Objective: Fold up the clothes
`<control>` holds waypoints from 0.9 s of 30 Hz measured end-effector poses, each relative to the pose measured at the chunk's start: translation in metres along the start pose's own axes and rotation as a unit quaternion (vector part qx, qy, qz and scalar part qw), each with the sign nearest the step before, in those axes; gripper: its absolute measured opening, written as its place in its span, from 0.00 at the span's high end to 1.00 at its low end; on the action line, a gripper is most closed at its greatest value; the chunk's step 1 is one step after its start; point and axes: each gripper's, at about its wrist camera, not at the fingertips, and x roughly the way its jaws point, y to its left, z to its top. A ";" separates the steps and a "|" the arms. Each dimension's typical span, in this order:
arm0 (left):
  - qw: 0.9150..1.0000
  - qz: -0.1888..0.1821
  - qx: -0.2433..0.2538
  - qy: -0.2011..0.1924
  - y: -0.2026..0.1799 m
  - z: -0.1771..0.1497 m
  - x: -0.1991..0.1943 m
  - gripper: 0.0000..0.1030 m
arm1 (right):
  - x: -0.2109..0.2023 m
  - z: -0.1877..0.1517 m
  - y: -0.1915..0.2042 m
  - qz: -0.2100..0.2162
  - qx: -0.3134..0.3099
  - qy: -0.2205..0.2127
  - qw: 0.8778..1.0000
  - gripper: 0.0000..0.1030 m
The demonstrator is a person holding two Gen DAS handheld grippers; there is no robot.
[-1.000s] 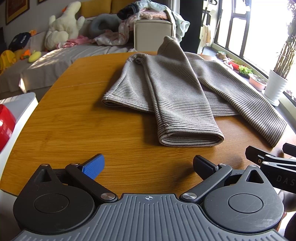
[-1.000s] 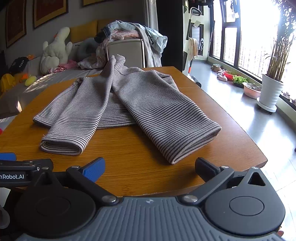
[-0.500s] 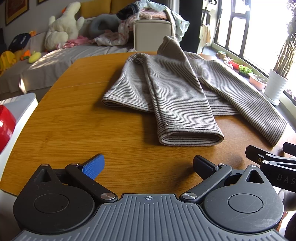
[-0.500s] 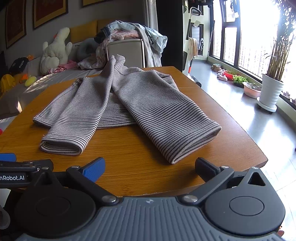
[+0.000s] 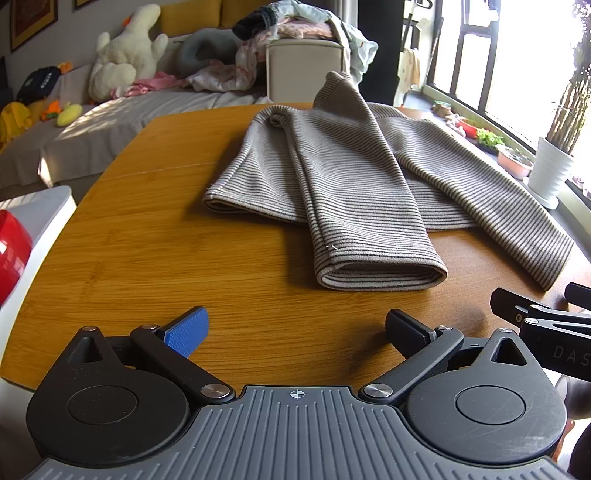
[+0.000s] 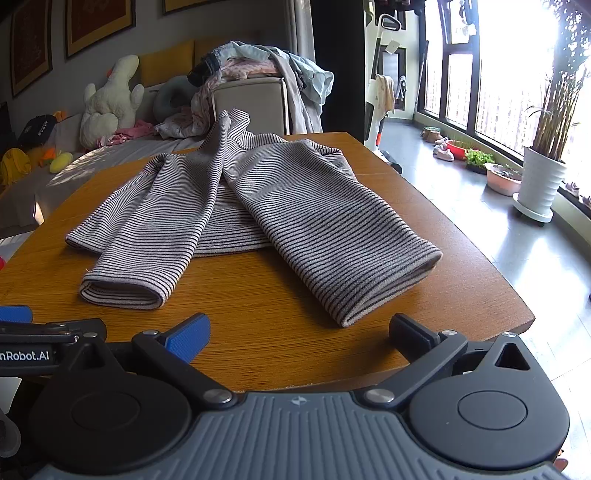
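Observation:
A grey striped sweater lies on the wooden table, both sleeves pointing toward me. It also shows in the right wrist view. Its left cuff is just ahead of my left gripper, which is open and empty above the table's near edge. The right cuff lies just ahead of my right gripper, also open and empty. The right gripper's side shows at the right of the left wrist view.
A sofa with a white plush toy and a pile of clothes on a box stands behind the table. A red object sits at the left. Potted plants line the window at the right.

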 end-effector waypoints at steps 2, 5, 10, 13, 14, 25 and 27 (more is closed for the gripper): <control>1.000 0.000 0.000 0.000 0.000 0.000 0.000 0.00 | 0.000 0.000 0.000 0.000 0.000 0.000 1.000 0.00; 1.000 0.000 0.000 0.000 0.000 0.000 0.000 0.00 | 0.000 0.000 0.000 0.000 0.000 0.000 1.000 0.00; 1.000 0.000 0.000 0.000 0.000 0.000 -0.001 0.00 | 0.000 0.000 0.000 0.000 0.000 0.000 1.000 0.00; 1.000 0.000 -0.001 0.000 0.000 0.000 0.000 0.00 | 0.000 0.000 0.000 0.000 0.000 -0.001 1.000 0.00; 1.000 -0.001 -0.001 0.001 0.001 0.000 0.000 0.00 | -0.001 0.000 0.000 0.000 0.000 -0.001 1.000 0.00; 1.000 -0.008 -0.012 0.008 0.007 0.007 0.003 0.00 | 0.001 0.006 0.003 -0.001 -0.014 -0.007 1.000 0.00; 1.000 -0.021 -0.015 0.014 0.009 0.013 0.005 0.00 | 0.001 0.012 0.004 0.000 -0.024 -0.014 1.000 0.00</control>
